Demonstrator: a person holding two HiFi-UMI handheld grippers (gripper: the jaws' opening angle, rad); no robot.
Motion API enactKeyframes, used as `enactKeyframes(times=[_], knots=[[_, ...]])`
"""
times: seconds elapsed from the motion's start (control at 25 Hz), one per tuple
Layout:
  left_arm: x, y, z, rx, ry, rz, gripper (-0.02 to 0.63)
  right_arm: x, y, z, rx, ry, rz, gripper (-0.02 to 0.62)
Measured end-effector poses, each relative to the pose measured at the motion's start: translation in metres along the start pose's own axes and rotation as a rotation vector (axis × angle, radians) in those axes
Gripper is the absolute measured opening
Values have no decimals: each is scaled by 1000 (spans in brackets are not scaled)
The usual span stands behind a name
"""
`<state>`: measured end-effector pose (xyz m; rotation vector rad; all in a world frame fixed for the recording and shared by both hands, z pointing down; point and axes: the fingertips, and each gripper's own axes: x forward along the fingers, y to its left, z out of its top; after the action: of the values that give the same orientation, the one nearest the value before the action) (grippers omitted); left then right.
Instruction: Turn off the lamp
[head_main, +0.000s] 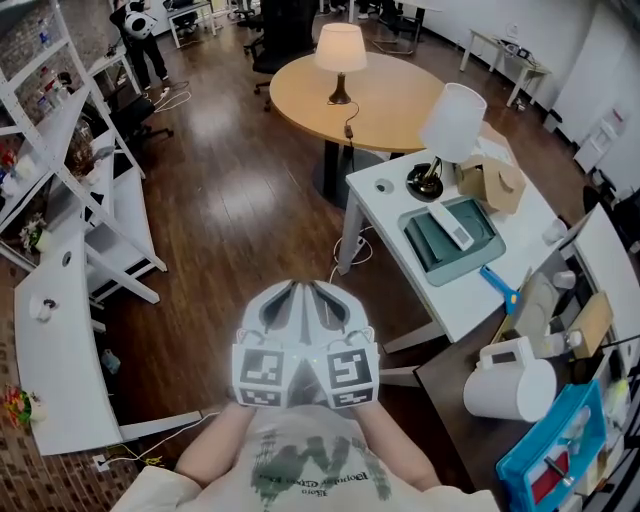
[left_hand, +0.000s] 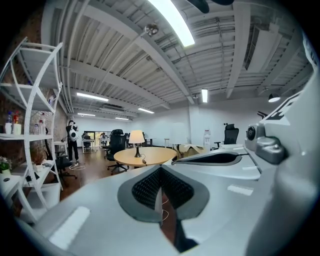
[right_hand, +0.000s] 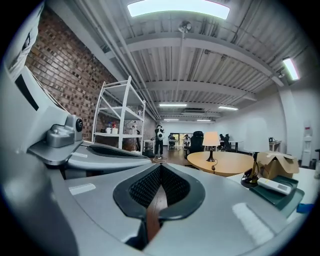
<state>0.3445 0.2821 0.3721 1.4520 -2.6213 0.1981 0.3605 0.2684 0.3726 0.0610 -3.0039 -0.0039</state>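
A lit table lamp (head_main: 340, 48) with a cream shade stands on a round wooden table (head_main: 395, 105) across the room. It also shows far off in the left gripper view, lamp (left_hand: 136, 137), and in the right gripper view, lamp (right_hand: 211, 140). My left gripper (head_main: 293, 291) and right gripper (head_main: 322, 291) are held side by side in front of my chest, well short of the table. Both are shut with nothing between the pads, as seen on the left gripper (left_hand: 161, 173) and the right gripper (right_hand: 161, 170).
A white desk (head_main: 378, 212) to the right carries a second, unlit white-shaded lamp (head_main: 453, 122), a cardboard box (head_main: 492, 183) and a green tray (head_main: 480, 250) with a remote. A white shelving rack (head_main: 95, 175) stands at the left. A person (head_main: 140, 38) and an office chair (head_main: 283, 35) are beyond.
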Motion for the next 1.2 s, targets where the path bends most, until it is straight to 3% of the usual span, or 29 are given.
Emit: enactKeyframes(times=[0.4, 0.68, 0.96, 1.2], knots=[[40, 21, 0, 5, 11, 15, 0, 40, -21, -2, 10, 3, 16, 0], [87, 59, -12, -22, 17, -18, 0, 99, -35, -11, 0, 35, -11, 0], [150, 134, -11, -40, 19, -86, 0, 196, -43, -5, -7, 63, -78, 0], [195, 222, 0, -43, 22, -135, 0, 292, -31, 16, 0, 74, -123, 0]])
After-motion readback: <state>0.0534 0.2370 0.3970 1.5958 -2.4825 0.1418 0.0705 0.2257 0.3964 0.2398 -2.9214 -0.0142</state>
